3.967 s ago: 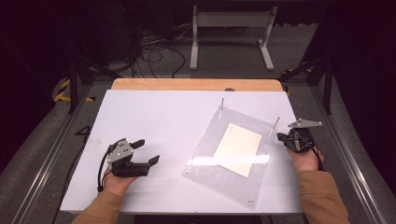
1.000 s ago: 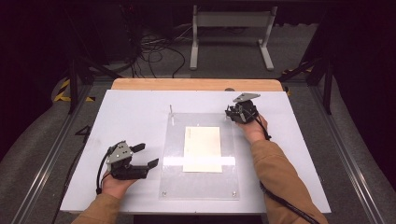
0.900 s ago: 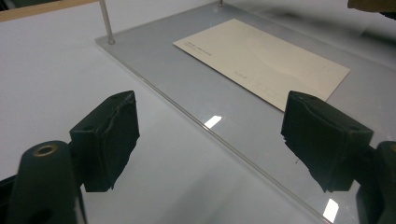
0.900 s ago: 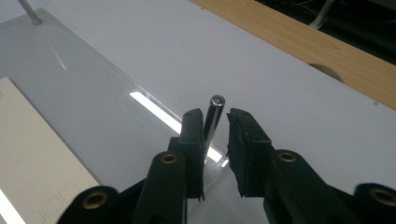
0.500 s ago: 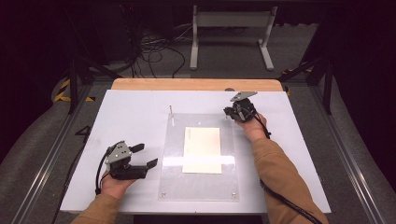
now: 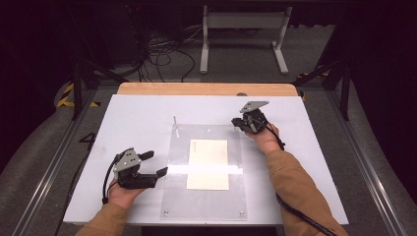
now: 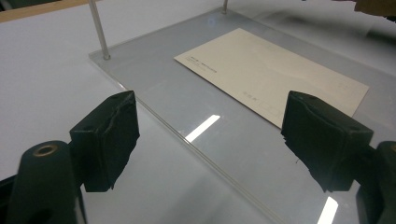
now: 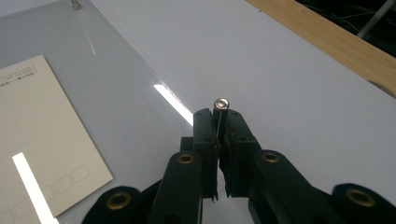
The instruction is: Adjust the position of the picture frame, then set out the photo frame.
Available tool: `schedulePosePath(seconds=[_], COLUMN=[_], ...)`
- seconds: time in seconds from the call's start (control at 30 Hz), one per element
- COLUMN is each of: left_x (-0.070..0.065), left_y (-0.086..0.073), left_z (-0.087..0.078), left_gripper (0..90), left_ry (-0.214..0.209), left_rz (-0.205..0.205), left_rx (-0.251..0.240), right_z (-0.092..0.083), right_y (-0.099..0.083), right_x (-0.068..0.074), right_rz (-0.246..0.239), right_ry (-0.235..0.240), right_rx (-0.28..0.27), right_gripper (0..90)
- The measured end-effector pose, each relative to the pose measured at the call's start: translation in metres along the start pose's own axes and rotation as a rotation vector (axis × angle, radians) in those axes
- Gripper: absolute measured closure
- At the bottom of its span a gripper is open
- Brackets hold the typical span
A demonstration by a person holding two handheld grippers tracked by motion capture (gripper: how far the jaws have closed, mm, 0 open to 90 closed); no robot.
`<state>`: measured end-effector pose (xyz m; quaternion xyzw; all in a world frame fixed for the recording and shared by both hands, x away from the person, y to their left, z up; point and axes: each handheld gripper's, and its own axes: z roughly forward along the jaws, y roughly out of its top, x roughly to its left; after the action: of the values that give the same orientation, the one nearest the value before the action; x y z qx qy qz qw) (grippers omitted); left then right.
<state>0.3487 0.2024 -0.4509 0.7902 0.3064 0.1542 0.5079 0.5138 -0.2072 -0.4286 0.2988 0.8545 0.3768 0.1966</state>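
You work at a white table (image 6: 137,118) with a wooden strip (image 6: 206,89) along its far edge. Beyond it the grey floor (image 6: 236,64) carries a white metal stand (image 6: 244,29) and tangled black cables (image 6: 164,51). Yellow-black tape (image 6: 65,94) marks the left; the room behind looks dark, perhaps unlit.

Overhead forward-down; two close jaw-level views
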Motion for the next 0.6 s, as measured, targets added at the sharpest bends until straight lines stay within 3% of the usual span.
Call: schedulePosePath(seconds=[0.17, 0.27, 0.33, 0.37, 0.53, 0.6], left_x=[0.001, -0.002, -0.005, -0.007, -0.023, -0.027], left_y=[0.0, 0.001, 0.002, 0.004, 0.01, 0.009], left_z=[-0.001, -0.005, -0.007, -0.009, -0.014, -0.016], left_gripper=[19.3, 19.3, 19.1, 19.1, 19.1, 19.0], left_ry=[0.003, 0.002, -0.007, -0.005, -0.012, -0.014], left_rz=[0.014, 0.014, 0.001, 0.011, 0.034, 0.042], left_rx=[0.003, 0.003, 0.009, 0.017, 0.051, 0.068], right_z=[0.0, -0.003, -0.006, -0.007, -0.011, -0.011], right_y=[0.0, 0.0, -0.001, -0.002, -0.004, -0.004], right_x=[0.0, 0.003, 0.004, 0.003, 0.007, 0.01], right_rz=[0.005, -0.005, 0.022, 0.037, 0.08, 0.101], right_ry=[-0.002, -0.032, -0.055, -0.065, -0.071, -0.096], right_rx=[-0.004, -0.001, -0.015, -0.021, -0.071, -0.094], right_gripper=[83.9, 80.0, 66.2, 63.6, 59.8, 56.9])
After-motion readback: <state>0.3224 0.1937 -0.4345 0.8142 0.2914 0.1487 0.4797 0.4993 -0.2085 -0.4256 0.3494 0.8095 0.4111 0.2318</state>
